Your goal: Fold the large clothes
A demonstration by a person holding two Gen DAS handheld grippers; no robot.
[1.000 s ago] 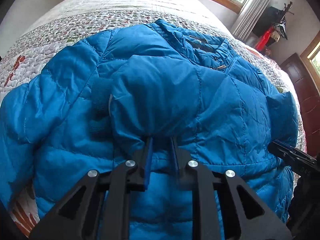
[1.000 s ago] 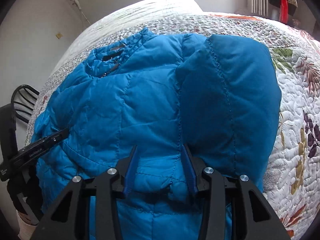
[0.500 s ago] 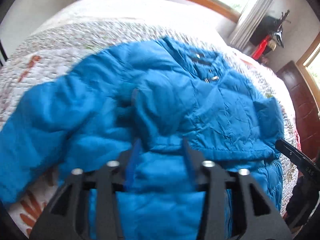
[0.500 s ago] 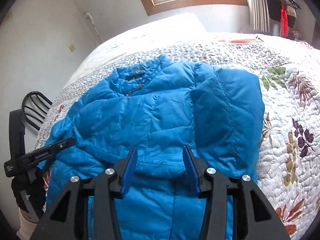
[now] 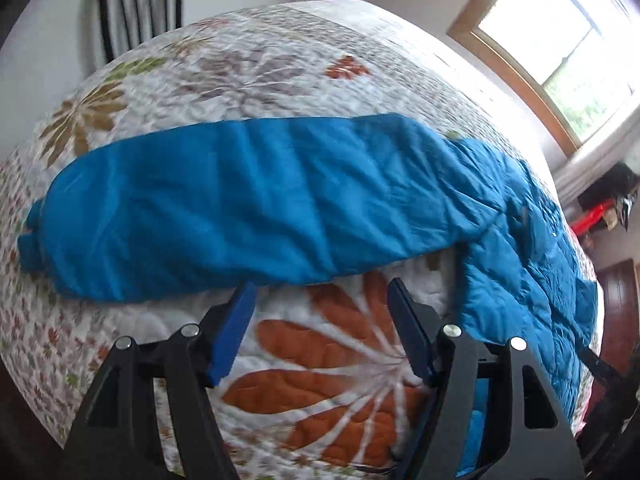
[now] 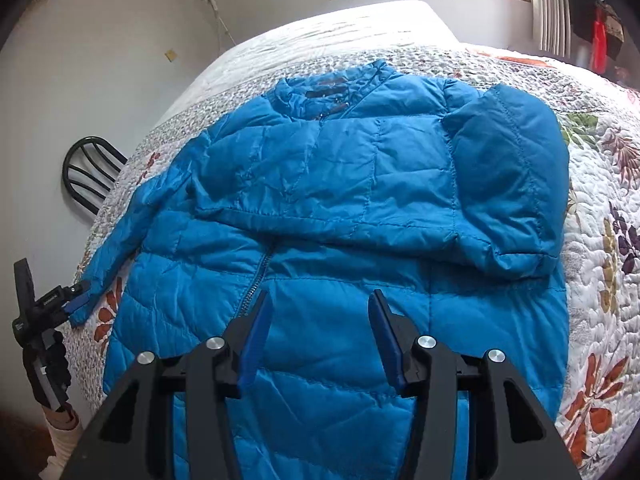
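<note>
Blue jacket (image 6: 340, 200): spread on the quilted bed (image 5: 248, 76)
Chair (image 5: 140, 4): placed beyond the bed
Left tool (image 5: 320, 292): parted, nothing held, lately widened
Right tool (image 6: 318, 300): parted, nothing held

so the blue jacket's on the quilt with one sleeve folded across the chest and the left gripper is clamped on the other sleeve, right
Not quite: in the left wrist view the left gripper is open, short of the other sleeve, holding nothing. The blue jacket does lie on the quilt with one sleeve folded over.
</note>
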